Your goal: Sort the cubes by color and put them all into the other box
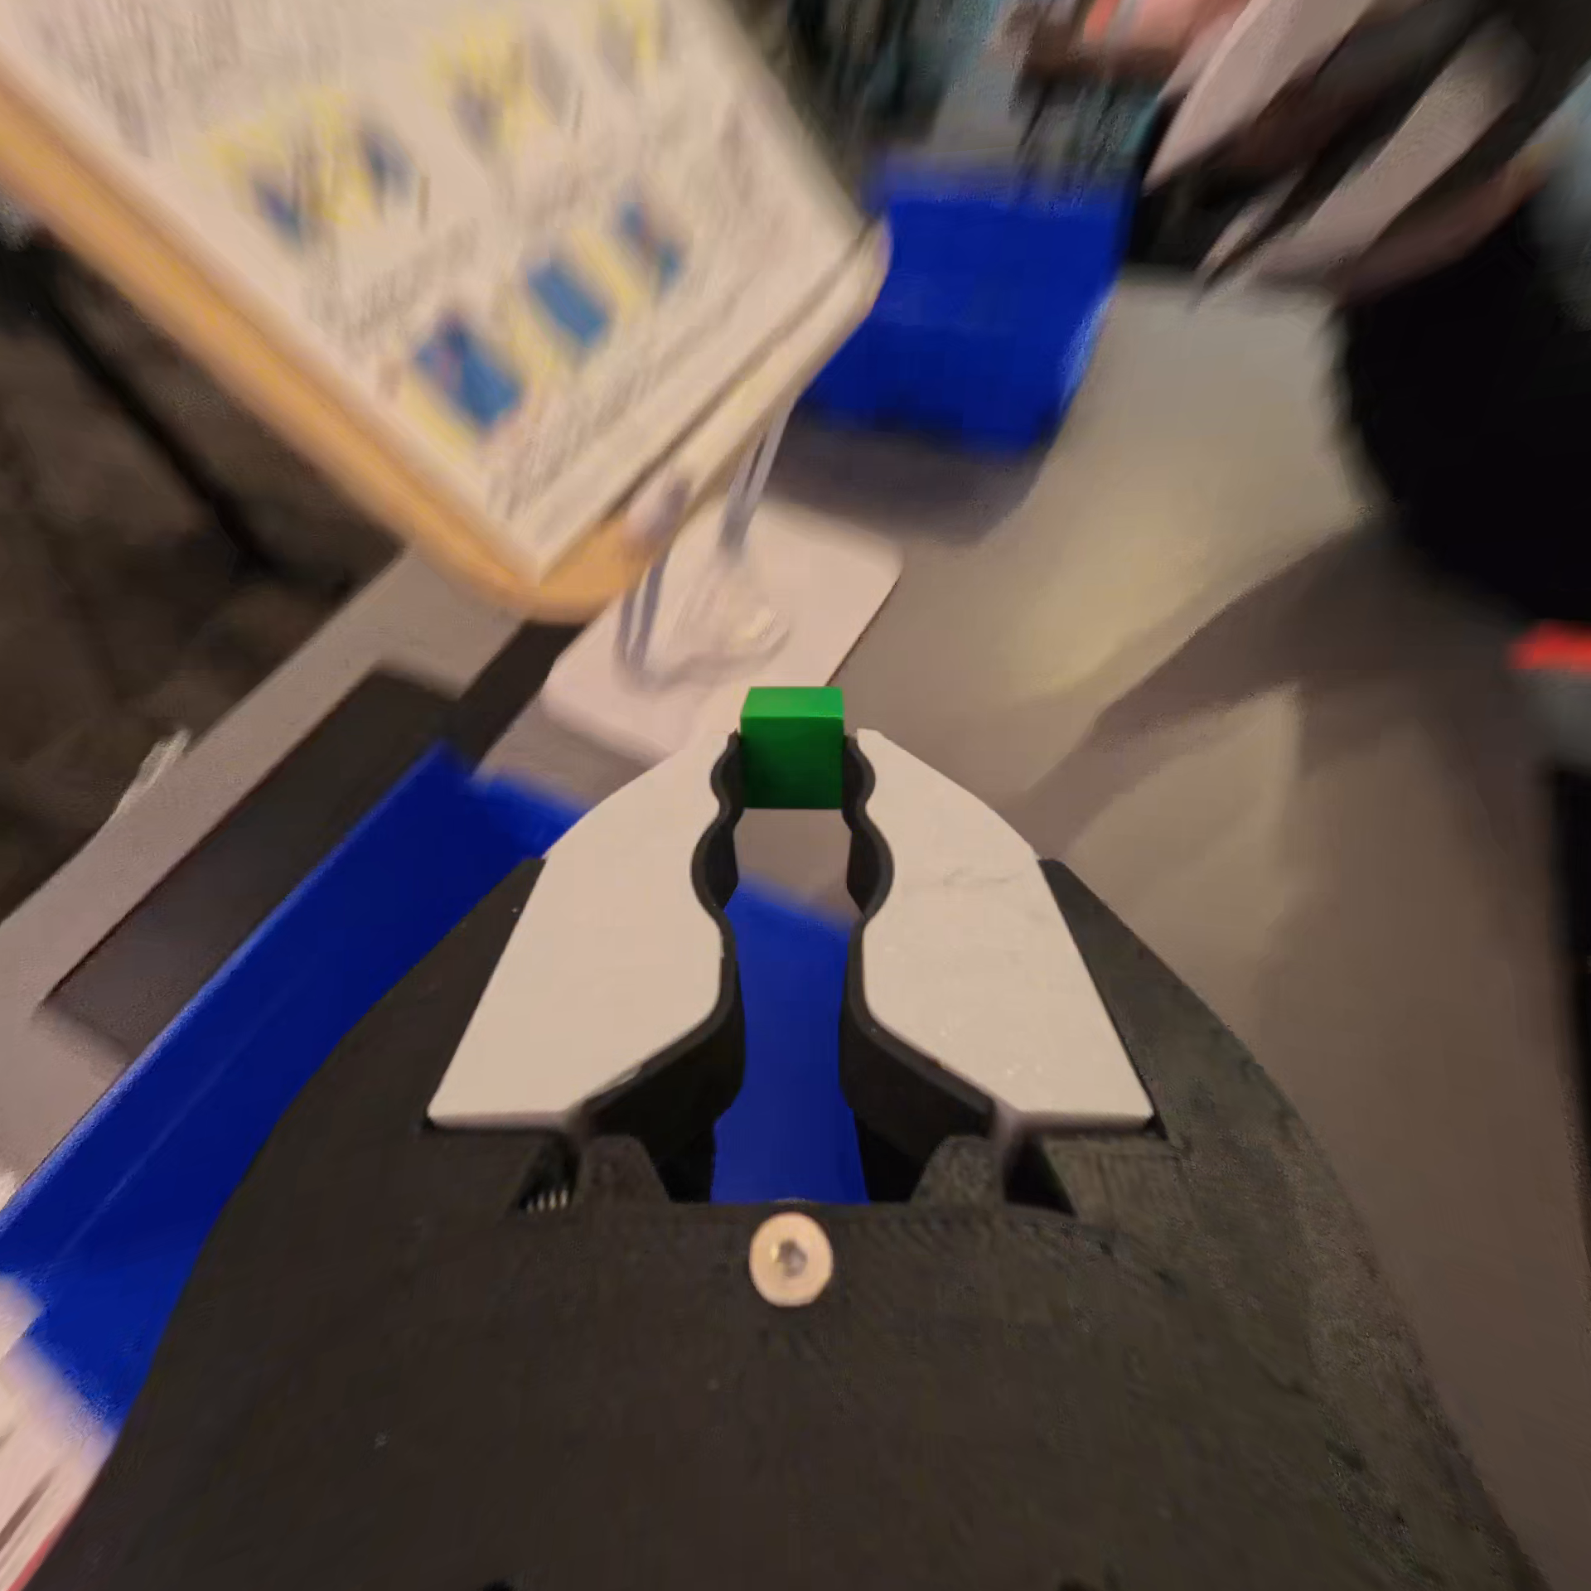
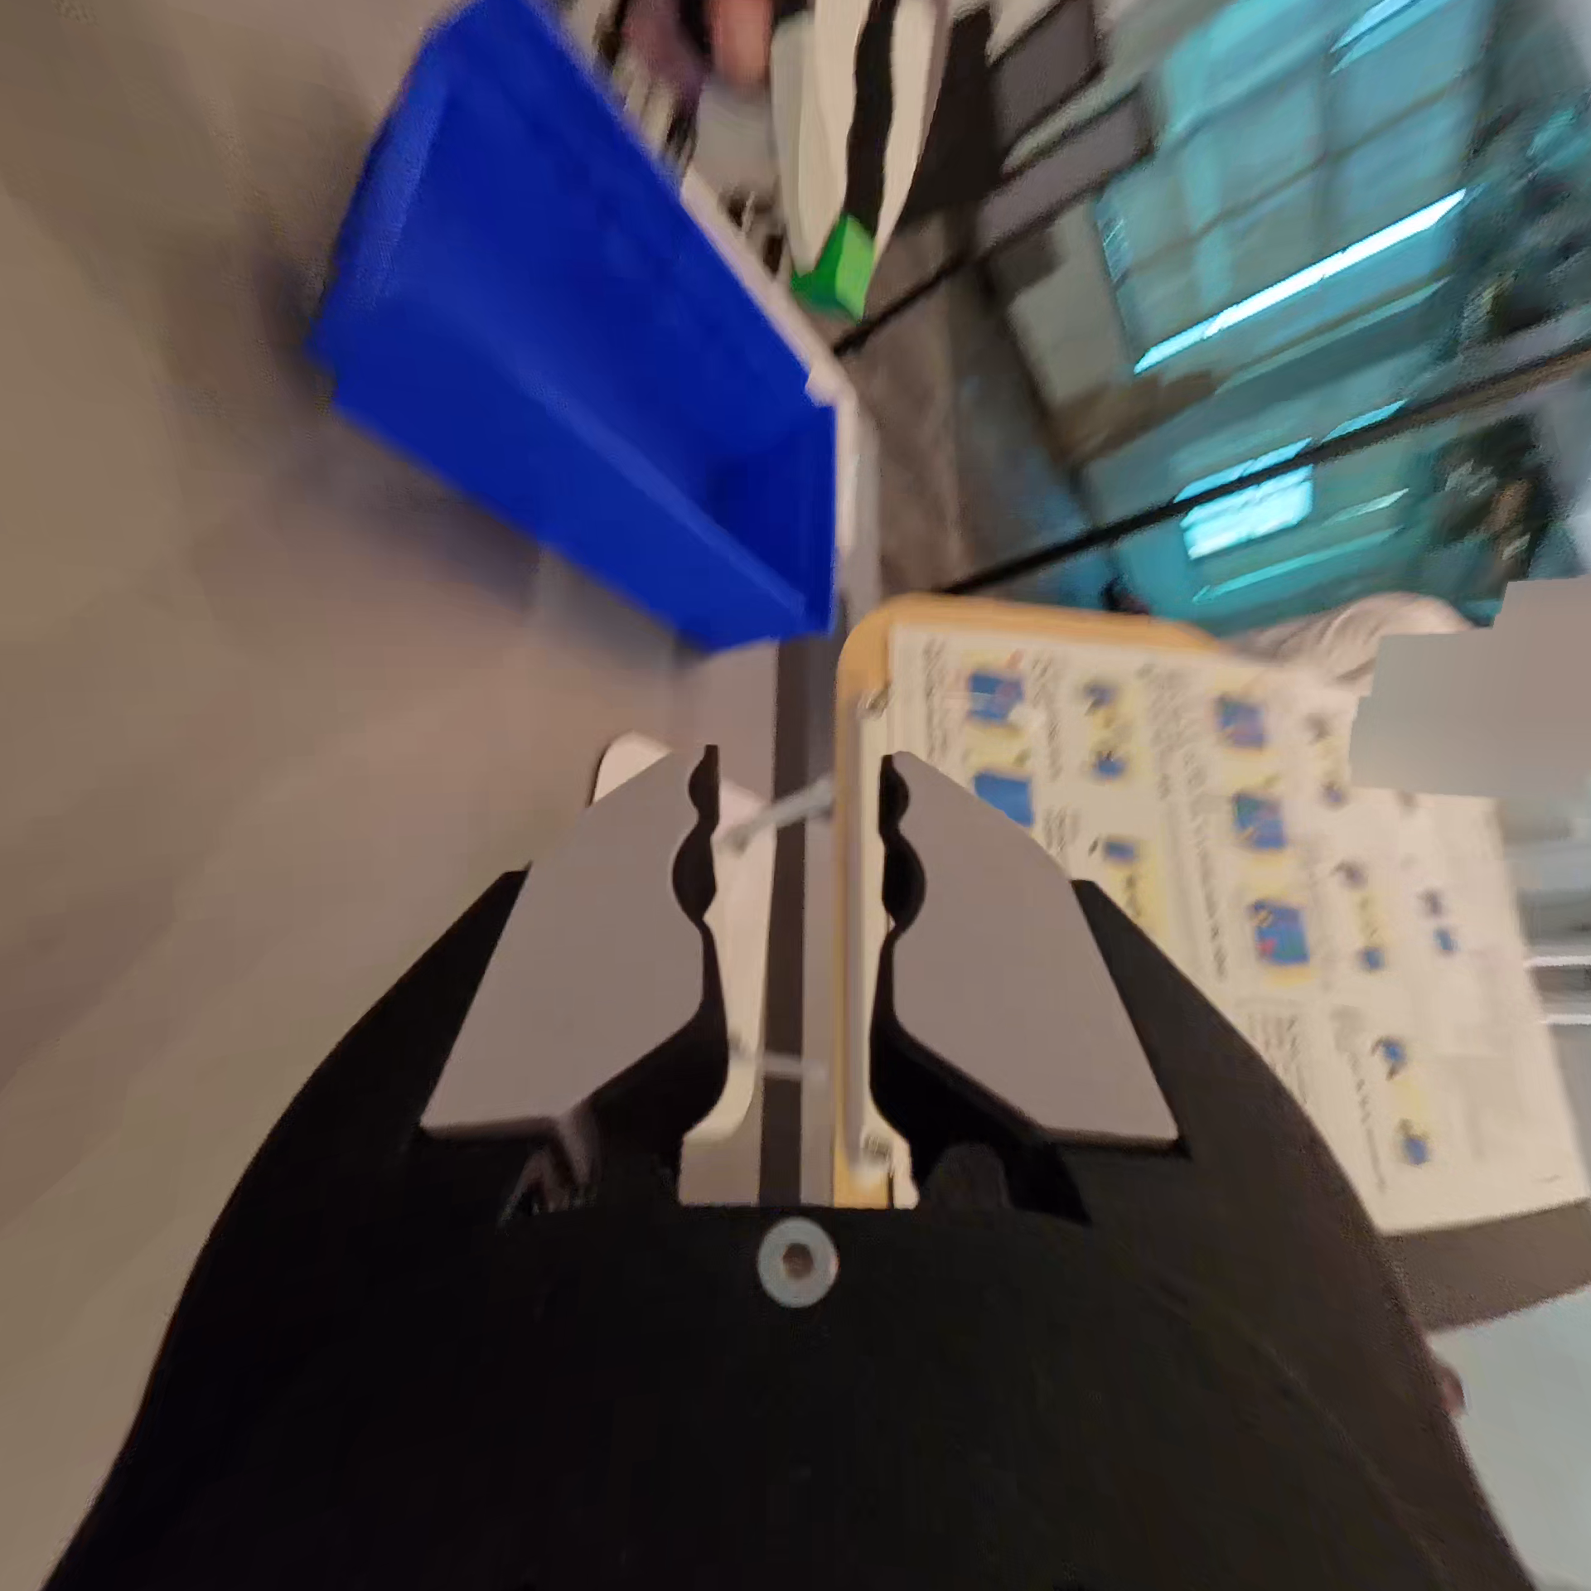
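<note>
Green cube [image 1: 790,749] is pinched at the very tips of the left gripper [image 1: 792,762], jaws closed onto its two sides; it is lifted clear, with a blue box [image 1: 258,973] below and behind the tips and a second blue box [image 1: 973,310] well ahead, past a stand-mounted printed sheet [image 1: 448,258] up to the left. Step in hand, as I judge it: carrying — next move calls for travel to the far box and release over the green group. Right gripper [image 2: 799,801] — jaws parted, holding nothing, idle.
</note>
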